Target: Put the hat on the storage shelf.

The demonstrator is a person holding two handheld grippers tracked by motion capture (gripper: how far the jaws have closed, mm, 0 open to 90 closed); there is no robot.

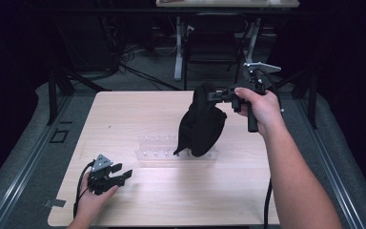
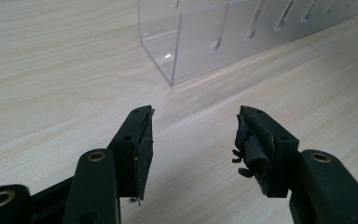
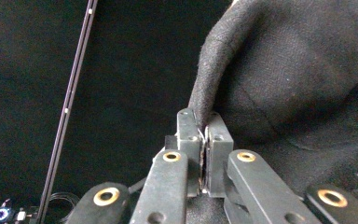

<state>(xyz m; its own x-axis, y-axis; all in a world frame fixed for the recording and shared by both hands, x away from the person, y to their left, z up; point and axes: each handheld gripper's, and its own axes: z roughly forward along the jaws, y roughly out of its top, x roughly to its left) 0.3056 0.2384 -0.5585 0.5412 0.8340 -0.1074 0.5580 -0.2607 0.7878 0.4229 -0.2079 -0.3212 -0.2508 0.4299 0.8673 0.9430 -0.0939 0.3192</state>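
High view overhead, facing forward; tool views close, sharing clear rack (image 1: pixel 176 148) (image 2: pixel 223 37)

No readable text, label, brand, number or sign appears on anything in these views.

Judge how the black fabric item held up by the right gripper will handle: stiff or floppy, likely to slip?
Probably floppy: the black fabric item droops in soft folds from the right gripper, its lower end near the clear rack. Likely light, since a single edge pinch carries it. Slipping seems unlikely; the weave looks coarse between the shut jaws.
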